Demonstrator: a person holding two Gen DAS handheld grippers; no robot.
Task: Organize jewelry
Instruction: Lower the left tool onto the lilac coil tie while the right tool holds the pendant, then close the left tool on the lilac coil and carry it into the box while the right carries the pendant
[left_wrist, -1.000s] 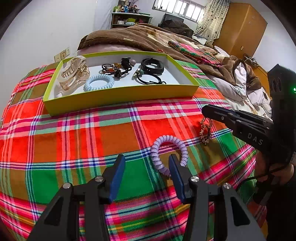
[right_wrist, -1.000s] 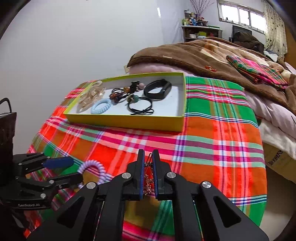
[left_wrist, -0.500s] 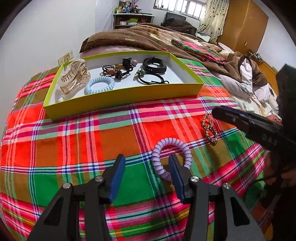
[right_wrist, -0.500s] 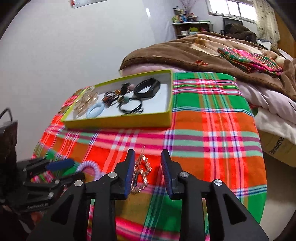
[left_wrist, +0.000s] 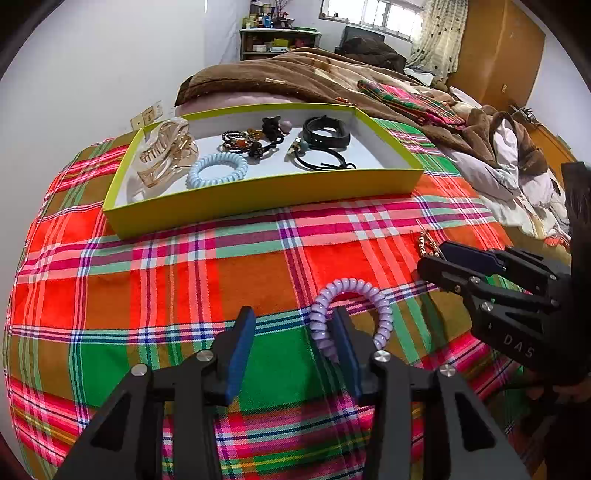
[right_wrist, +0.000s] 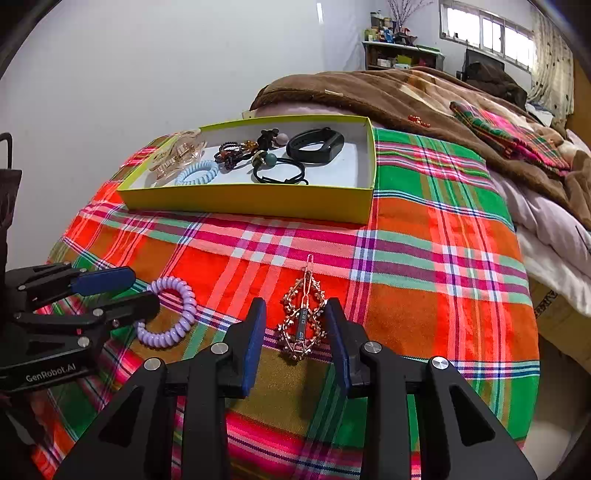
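A: Lilac coil tie (left_wrist: 347, 317) is lying on the plaid cloth (left_wrist: 184, 273). Left tongs (left_wrist: 293, 345) are part open and have just been narrowing; one pad is sitting inside the loop, the other outside, not pressing.

B: Right tongs (right_wrist: 295, 332) have just been opening, now standing clear either side of the gold hair clip (right_wrist: 303, 321), which is lying flat on the cloth. Yellow tray (right_wrist: 258, 201) is sitting well beyond both.

Bare plaid cloth (right_wrist: 424, 258) lies open between the tongs and the tray (right_wrist: 258, 201). The tray's front wall blocks a low approach; its right end looks free.
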